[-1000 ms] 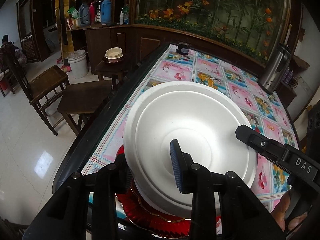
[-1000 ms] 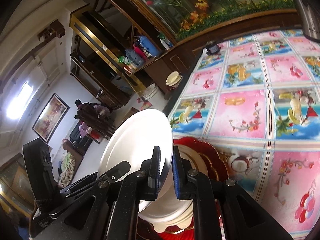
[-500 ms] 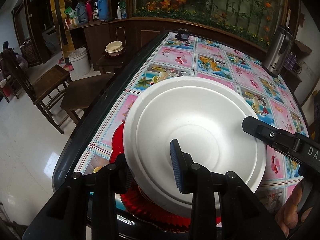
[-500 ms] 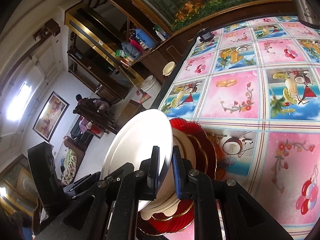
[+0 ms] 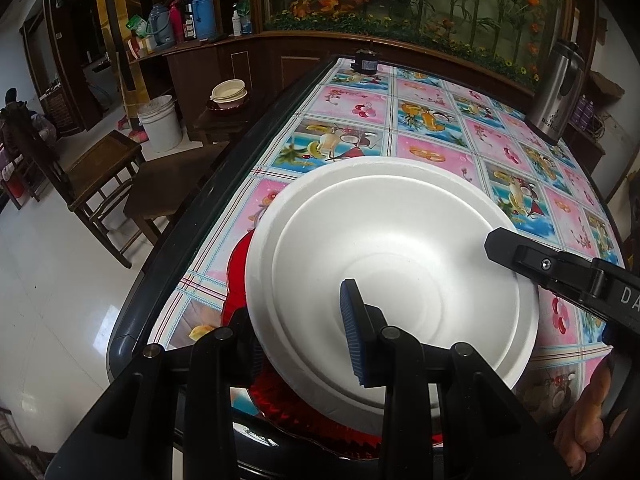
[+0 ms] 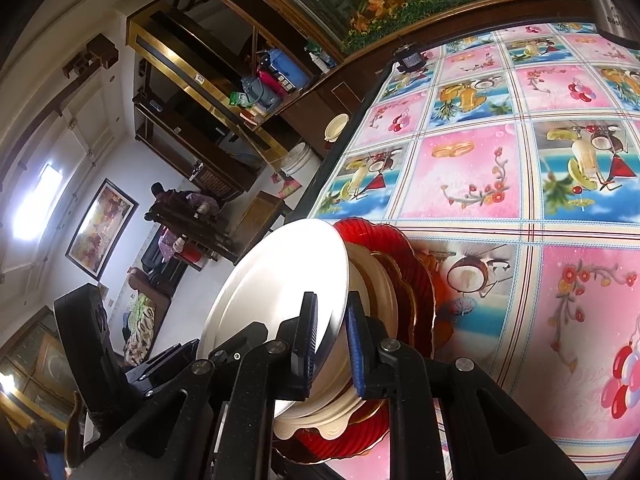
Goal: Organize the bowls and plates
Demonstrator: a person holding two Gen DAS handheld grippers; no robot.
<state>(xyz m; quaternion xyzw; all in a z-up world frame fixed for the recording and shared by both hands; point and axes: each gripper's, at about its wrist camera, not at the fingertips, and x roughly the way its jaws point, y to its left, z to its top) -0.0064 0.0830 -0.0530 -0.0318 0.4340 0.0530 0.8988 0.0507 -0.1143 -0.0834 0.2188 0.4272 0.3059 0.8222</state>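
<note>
Off the table's left edge we see a wooden chair (image 5: 100, 176) and a white bucket (image 5: 160, 122); a steel thermos jug (image 5: 558, 88) stands at the far right edge. At the near left corner, our left gripper (image 5: 296, 340) pinches the white bowl's (image 5: 396, 272) near rim, over a cream bowl (image 6: 376, 280) on red plates (image 6: 416, 276). Our right gripper (image 6: 332, 344), narrowly parted, clamps its right rim.

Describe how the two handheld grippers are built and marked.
Both the left gripper and the right gripper are matte black plastic, with angular linkage arms joined by round silver-grey pivot screws. Their fingers carry blue ribbed pads. The right gripper's body shows white lettering starting "DA".
</note>
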